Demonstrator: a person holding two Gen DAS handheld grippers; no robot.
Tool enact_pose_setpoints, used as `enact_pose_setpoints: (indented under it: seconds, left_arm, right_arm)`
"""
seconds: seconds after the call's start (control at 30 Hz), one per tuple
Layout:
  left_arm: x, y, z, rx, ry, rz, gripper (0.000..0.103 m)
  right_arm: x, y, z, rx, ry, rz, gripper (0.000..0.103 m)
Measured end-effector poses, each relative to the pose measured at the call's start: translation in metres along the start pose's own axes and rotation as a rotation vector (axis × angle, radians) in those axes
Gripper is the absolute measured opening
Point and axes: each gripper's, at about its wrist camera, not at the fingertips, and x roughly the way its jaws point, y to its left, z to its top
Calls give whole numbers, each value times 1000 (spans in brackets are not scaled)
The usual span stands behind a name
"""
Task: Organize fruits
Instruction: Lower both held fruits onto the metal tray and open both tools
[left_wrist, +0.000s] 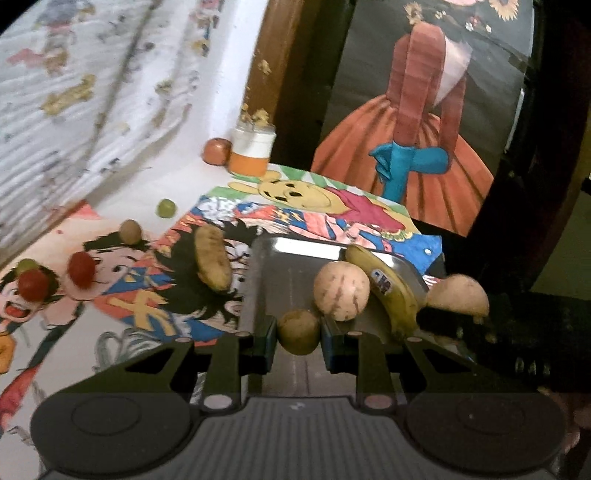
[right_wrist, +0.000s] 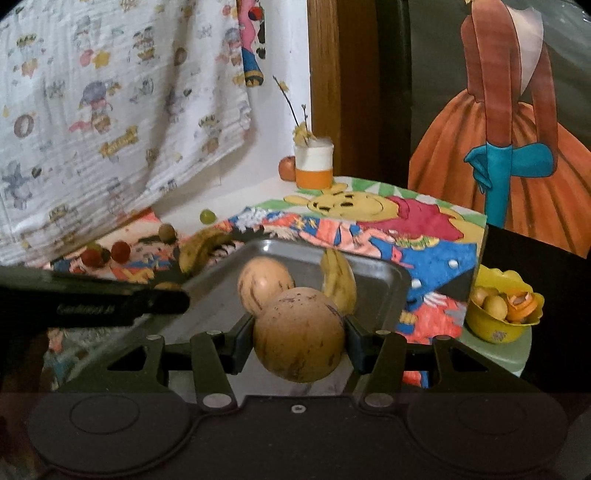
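Note:
My left gripper (left_wrist: 298, 334) is shut on a small brown round fruit (left_wrist: 298, 331) and holds it over the near edge of the metal tray (left_wrist: 288, 254). In the tray lie a pale striped melon (left_wrist: 341, 290) and a banana (left_wrist: 388, 288). My right gripper (right_wrist: 300, 338) is shut on a larger pale striped melon (right_wrist: 300, 334), held over the tray (right_wrist: 391, 280); that melon also shows in the left wrist view (left_wrist: 458, 293). Loose on the cartoon cloth are a second banana (left_wrist: 212, 262), two red tomatoes (left_wrist: 80, 268), a brown fruit (left_wrist: 131, 231) and a green one (left_wrist: 166, 208).
An orange-and-white jar (left_wrist: 253, 149) and an apple (left_wrist: 217, 151) stand at the back by the wall. A yellow bowl (right_wrist: 498, 334) with fruit sits on a low stand right of the table. A patterned cloth (right_wrist: 110, 110) hangs at the left.

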Motion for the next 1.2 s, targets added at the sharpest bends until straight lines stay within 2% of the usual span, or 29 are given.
enact_pose_setpoints:
  seconds: [0.4, 0.93, 1.1, 1.2]
  left_arm:
    - [33, -3, -1, 14, 69, -17, 28]
    - [41, -3, -2, 26, 78, -14, 28]
    - [36, 0, 1, 1, 79, -15, 32]
    - [29, 2, 3, -9, 67, -12, 41]
  right_arm:
    - [11, 6, -19, -35, 25, -14, 53]
    - [16, 7, -23, -40, 25, -31, 54]
    - [8, 9, -23, -39, 12, -37, 57]
    - [2, 12, -22, -35, 3, -39, 61]
